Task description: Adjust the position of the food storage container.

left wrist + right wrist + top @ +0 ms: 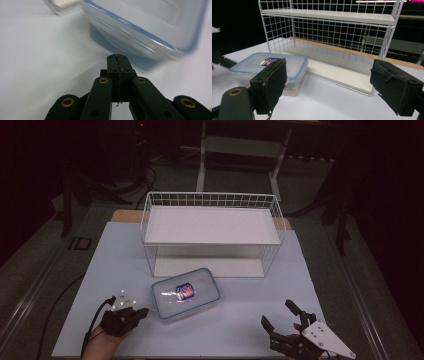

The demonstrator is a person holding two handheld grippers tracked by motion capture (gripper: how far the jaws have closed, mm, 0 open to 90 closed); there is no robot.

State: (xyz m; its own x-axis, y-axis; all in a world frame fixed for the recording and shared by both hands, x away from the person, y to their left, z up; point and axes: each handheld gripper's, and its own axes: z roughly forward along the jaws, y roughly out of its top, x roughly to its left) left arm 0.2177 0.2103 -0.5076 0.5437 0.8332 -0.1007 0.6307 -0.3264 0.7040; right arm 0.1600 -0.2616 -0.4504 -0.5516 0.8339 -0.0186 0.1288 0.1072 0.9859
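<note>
Up close, left gripper (117,58) jaws meet empty beside the container (150,27) — right gripper (329,82) gapes.

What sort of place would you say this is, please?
Probably a lab or recording workspace, not a home: a table under a plain pale sheet stands in a dark room, cables lie on the floor behind it, and a white wire shelf and lidded plastic box are laid out.

1 lidded box (185,294), 1 wire rack (212,233), 2 claws: left (141,311), right (275,314).
</note>
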